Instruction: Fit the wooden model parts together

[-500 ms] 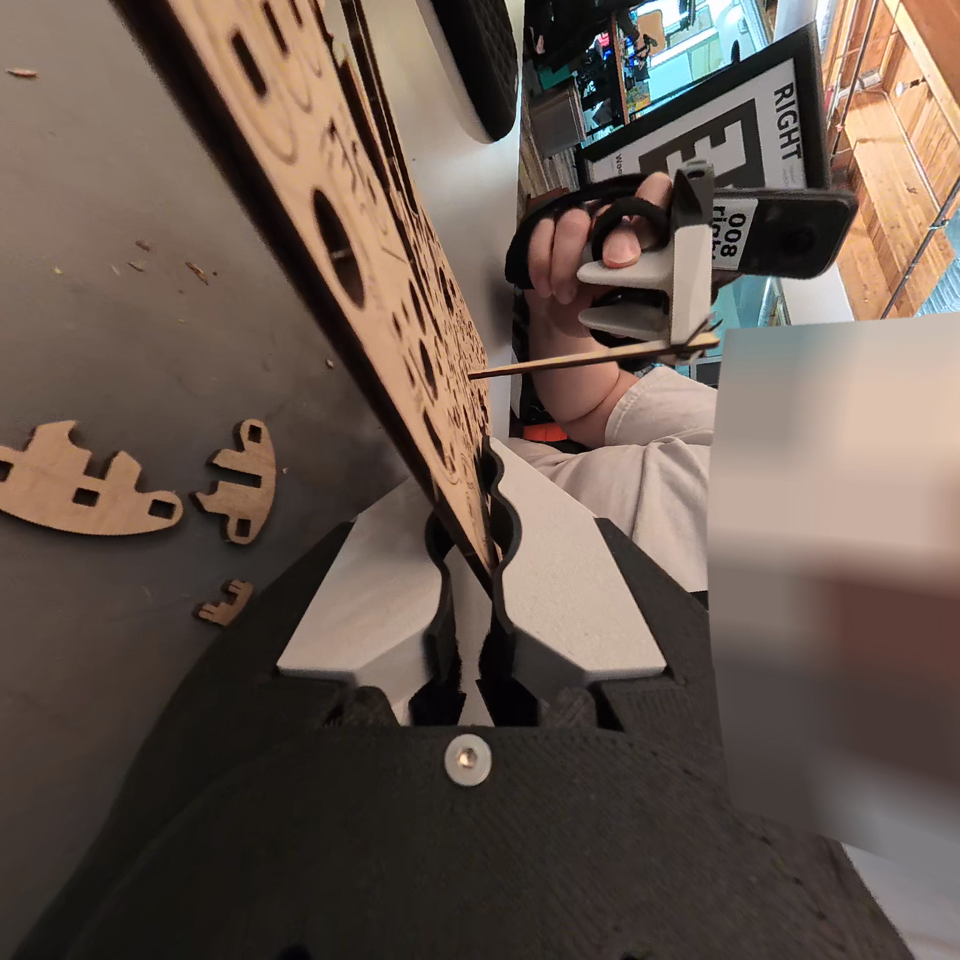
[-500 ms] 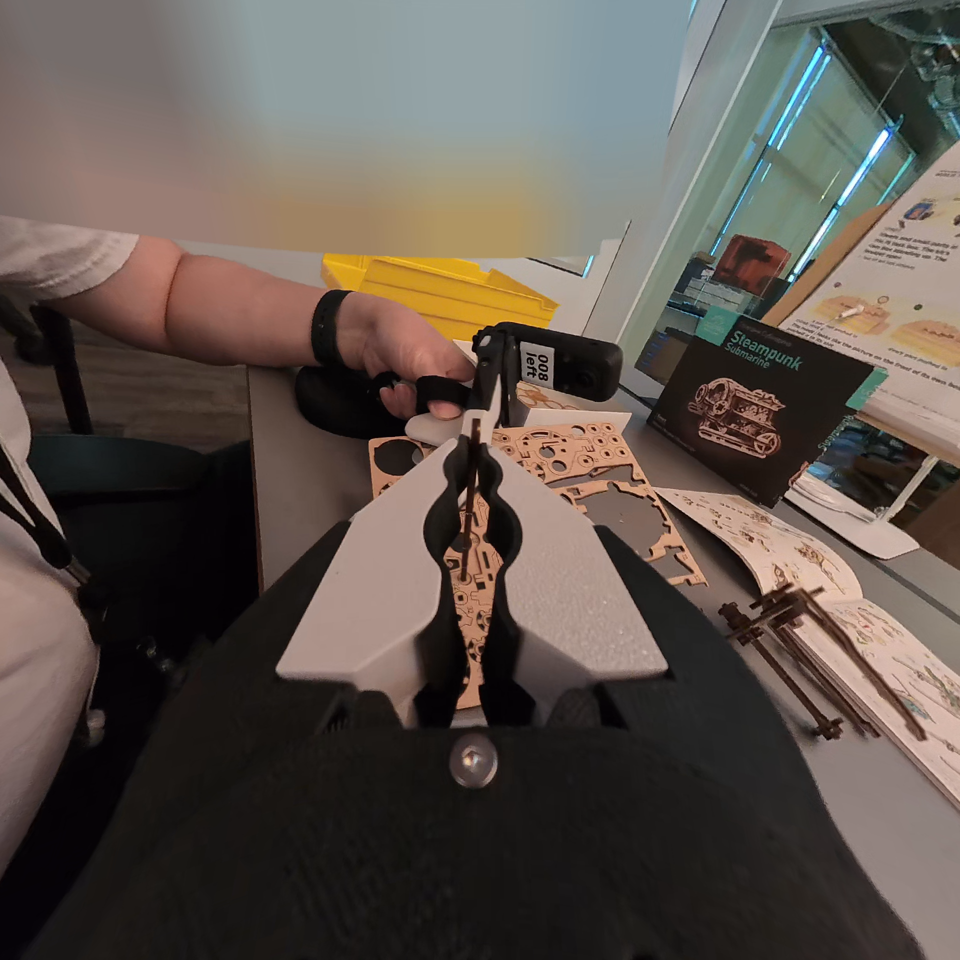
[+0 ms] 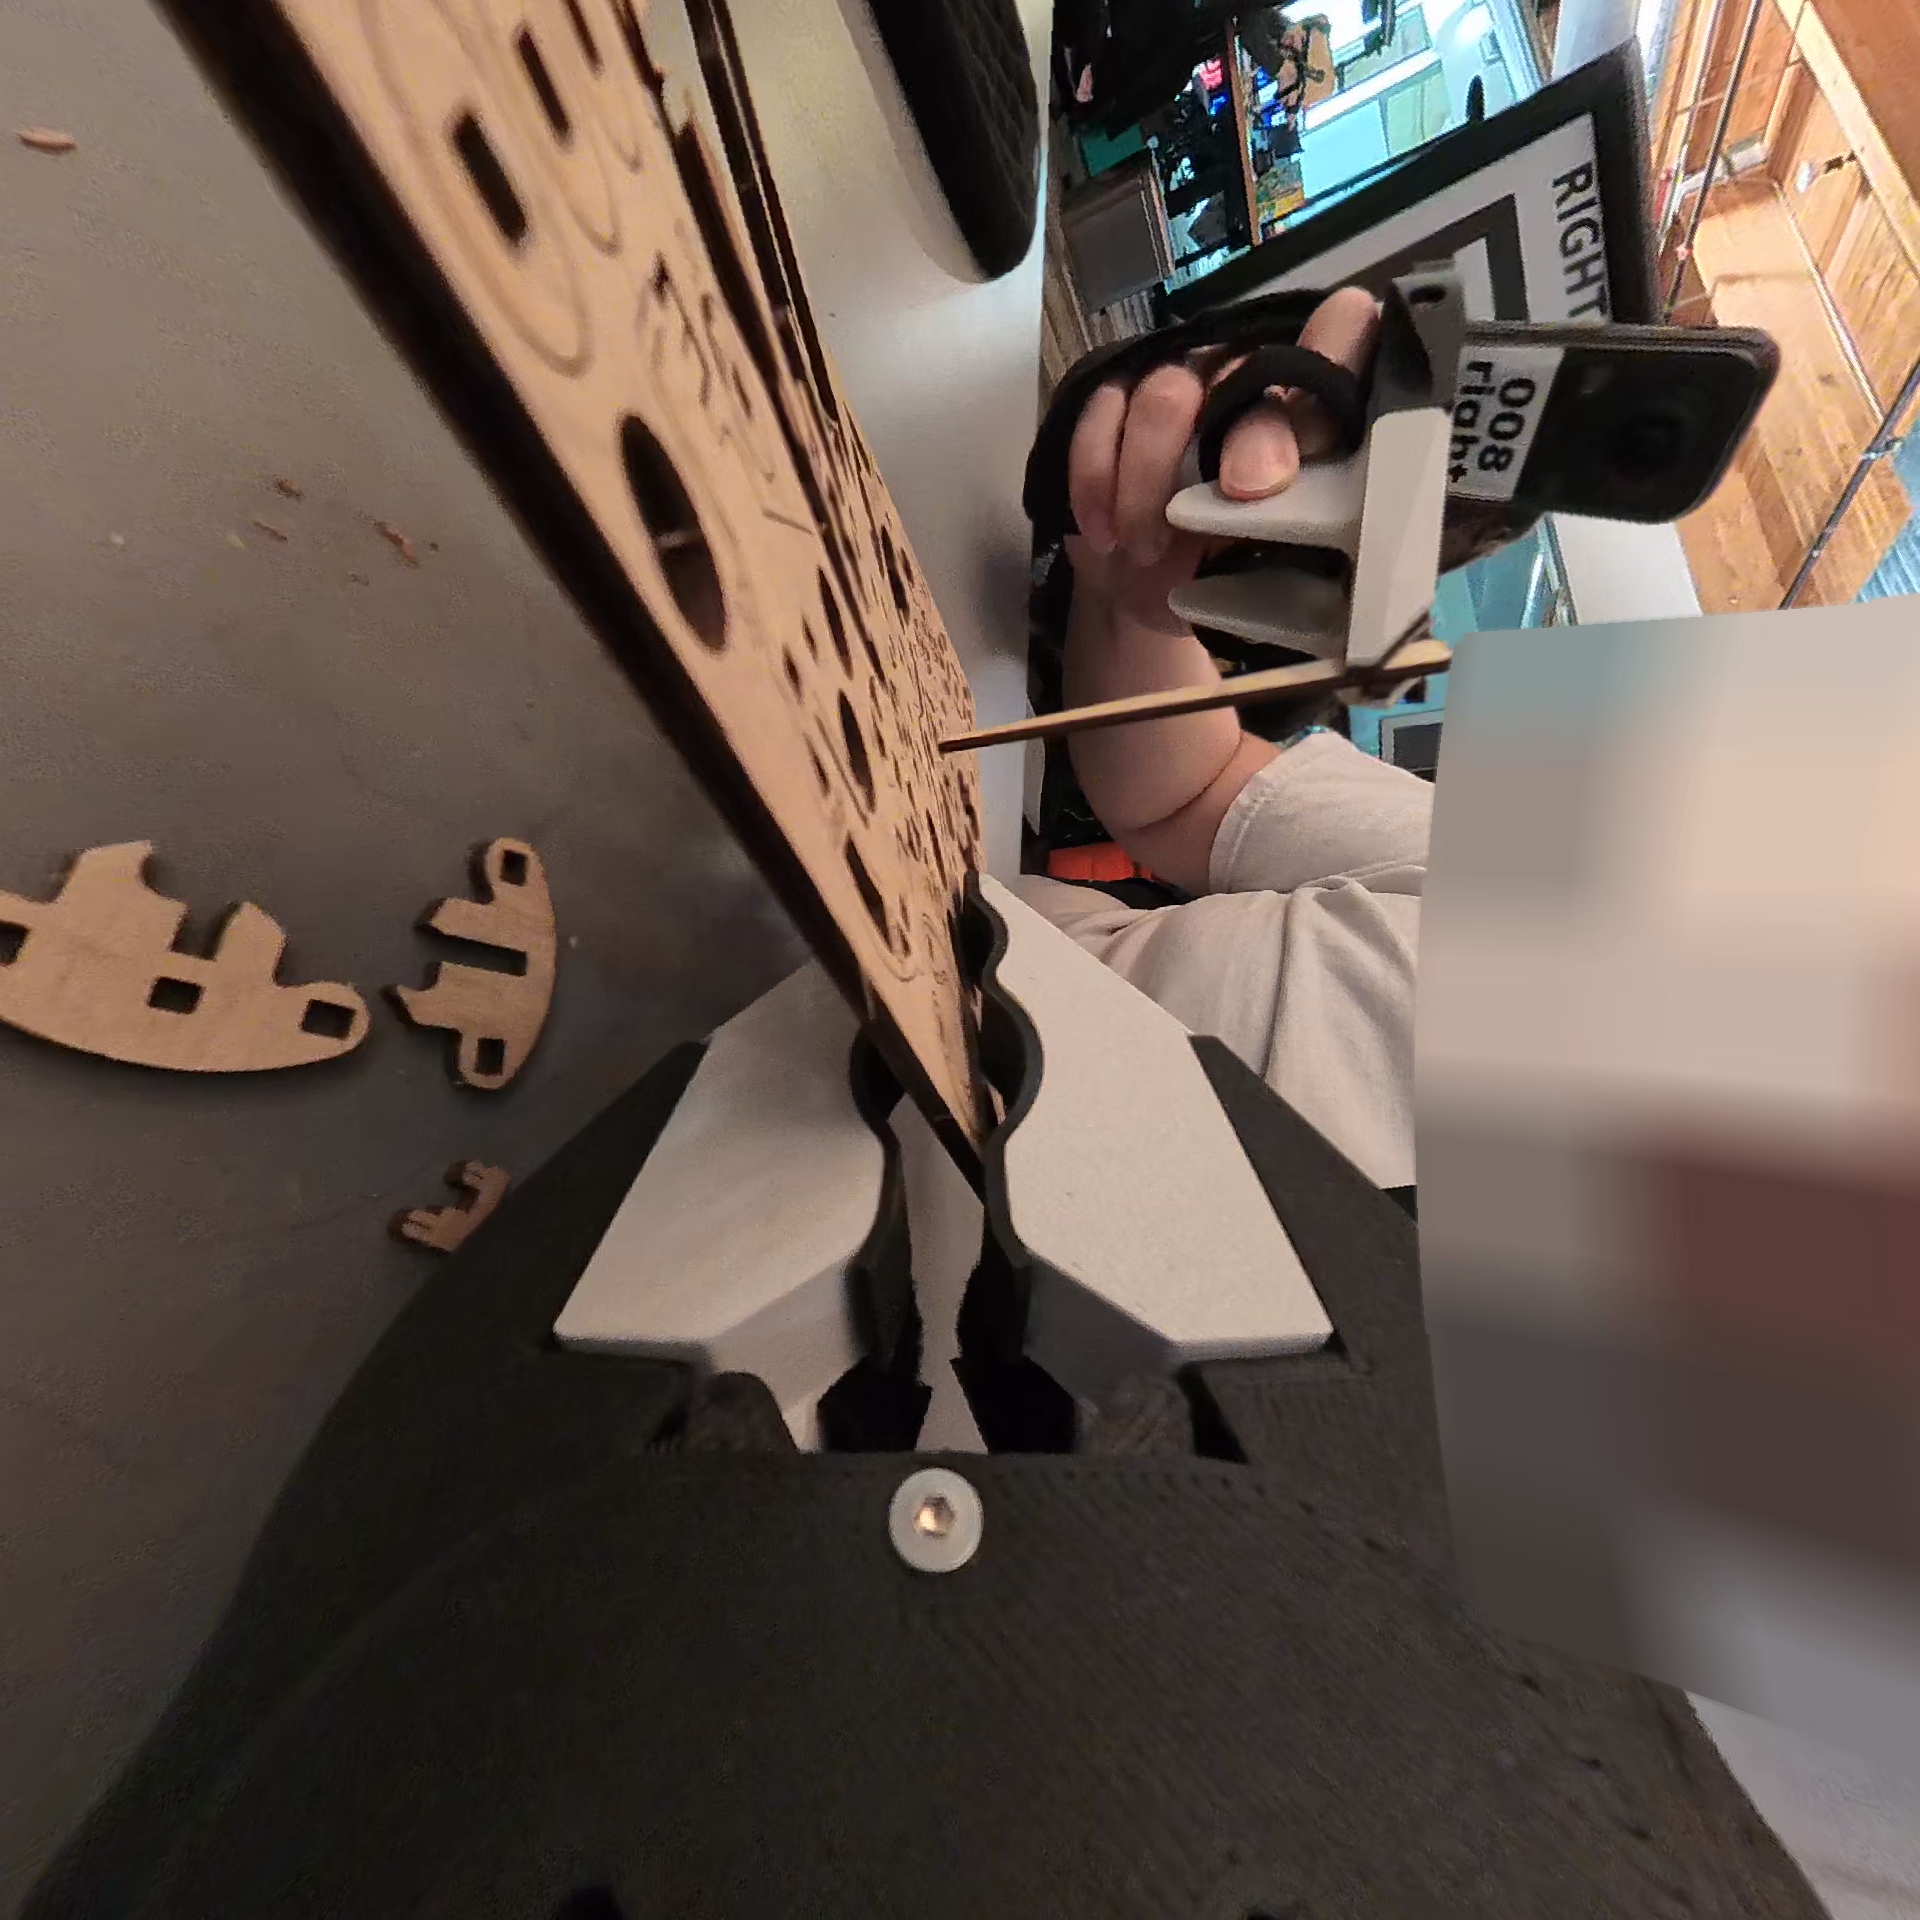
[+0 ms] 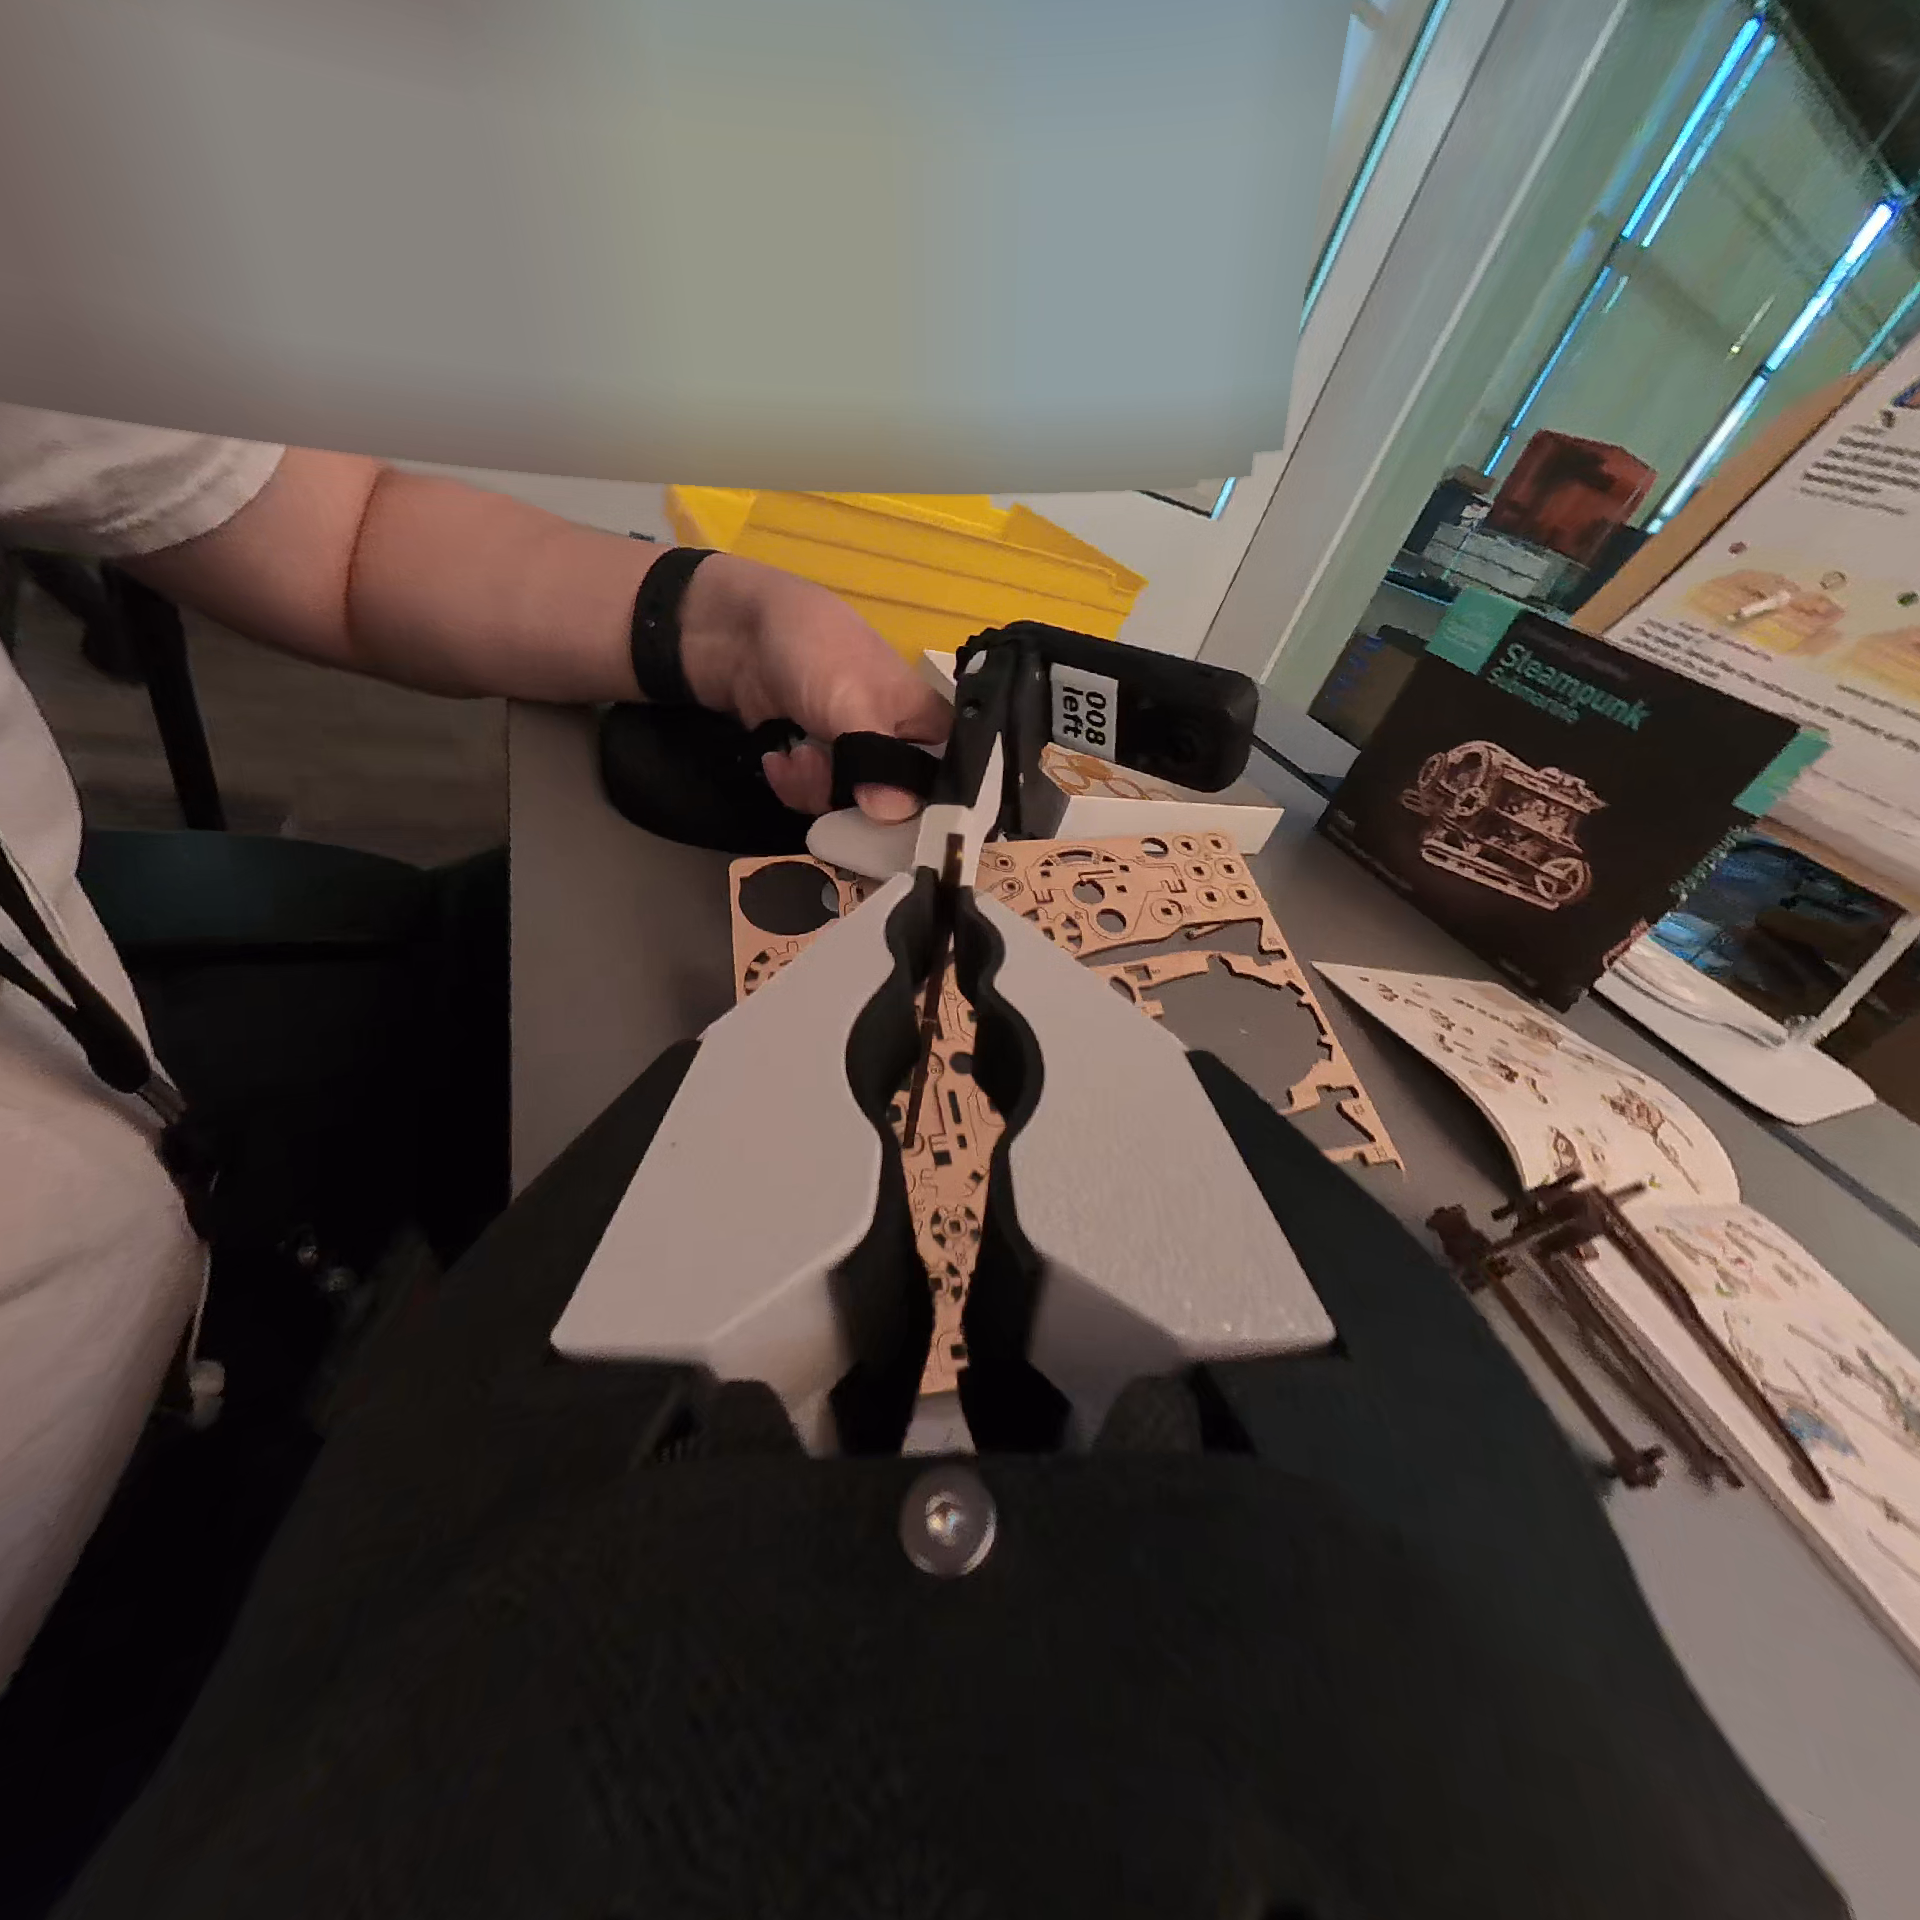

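1. Currently the left tool (image 3: 940, 1023) is clamped on the lower edge of the laser-cut wooden sheet (image 3: 644, 436), held tilted above the grey surface (image 3: 208, 623).
2. Right tool (image 4: 940, 904) grips a thin wooden stick (image 3: 1164, 707); its tip touches the sheet's face.
3. Three loose wooden parts (image 3: 478, 961) lie on the surface, left of the sheet.

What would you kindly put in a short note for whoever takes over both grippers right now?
Left gripper: shut on the wooden parts sheet, held tilted up off the grey table.
Right gripper: shut on a thin wooden stick, its tip at the sheet's face.
Three punched-out pieces lie loose on the table; dark rods rest on the open booklet.
Done: some parts freed. Left: probably pushing more out, then all the fitting.
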Available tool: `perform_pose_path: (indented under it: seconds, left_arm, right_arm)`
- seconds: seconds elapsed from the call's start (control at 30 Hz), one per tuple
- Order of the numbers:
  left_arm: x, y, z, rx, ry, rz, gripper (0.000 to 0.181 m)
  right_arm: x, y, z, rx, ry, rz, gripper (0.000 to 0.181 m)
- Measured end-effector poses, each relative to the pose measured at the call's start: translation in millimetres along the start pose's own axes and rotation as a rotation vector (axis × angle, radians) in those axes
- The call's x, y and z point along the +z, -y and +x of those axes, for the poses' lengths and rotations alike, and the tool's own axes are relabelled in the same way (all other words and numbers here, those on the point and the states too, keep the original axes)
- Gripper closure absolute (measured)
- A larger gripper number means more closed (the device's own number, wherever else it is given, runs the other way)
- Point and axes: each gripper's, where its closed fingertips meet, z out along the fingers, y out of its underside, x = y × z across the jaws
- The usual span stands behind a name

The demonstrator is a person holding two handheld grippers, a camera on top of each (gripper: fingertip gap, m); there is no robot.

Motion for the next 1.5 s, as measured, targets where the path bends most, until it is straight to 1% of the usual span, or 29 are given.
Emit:
perform_pose_path:
  seconds: [0.13, 0.2, 0.37, 0.57, 0.67, 0.87, 1.0, 1.33, 1.5]
  left_arm:
    - [-0.6, 0.4, -2.9, -0.024, 0.005, 0.003, 0.180]
    - [-0.8, 0.8, -4.2, -0.029, 0.011, 0.006, 0.181]
    - [-0.7, 0.9, -3.5, -0.033, 0.006, 0.007, 0.180]
    - [-0.6, 0.7, -2.7, -0.035, -0.002, 0.006, 0.180]
    - [-0.7, 0.7, -2.6, -0.035, -0.003, 0.007, 0.180]
    - [-0.9, 1.0, -2.3, -0.035, -0.004, 0.009, 0.180]
    - [-1.2, 1.4, -2.3, -0.037, -0.004, 0.012, 0.180]
    - [-1.9, 2.6, -1.9, -0.040, -0.009, 0.018, 0.180]
    - [-2.0, 2.7, -2.7, -0.041, -0.005, 0.019, 0.180]
  right_arm:
    - [-14.8, -5.0, 3.2, 0.079, -0.032, 0.041, 0.180]
    - [-21.2, -8.4, 2.4, 0.101, -0.038, 0.033, 0.180]
    - [-28.6, -10.6, -7.9, 0.080, 0.001, -0.042, 0.180]
    - [-25.7, -9.5, -3.9, 0.104, 0.007, -0.144, 0.181]
    - [-25.7, -11.5, -2.1, 0.104, 0.026, -0.229, 0.181]
    - [-28.3, -27.8, -0.1, 0.107, 0.068, -0.466, 0.181]
    - [-30.1, -31.9, 1.2, 0.073, 0.082, -0.542, 0.181]
    - [-27.7, -40.8, 1.6, 0.113, 0.104, -0.567, 0.181]
    - [-23.0, -48.6, -0.7, 0.087, 0.105, -0.581, 0.181]
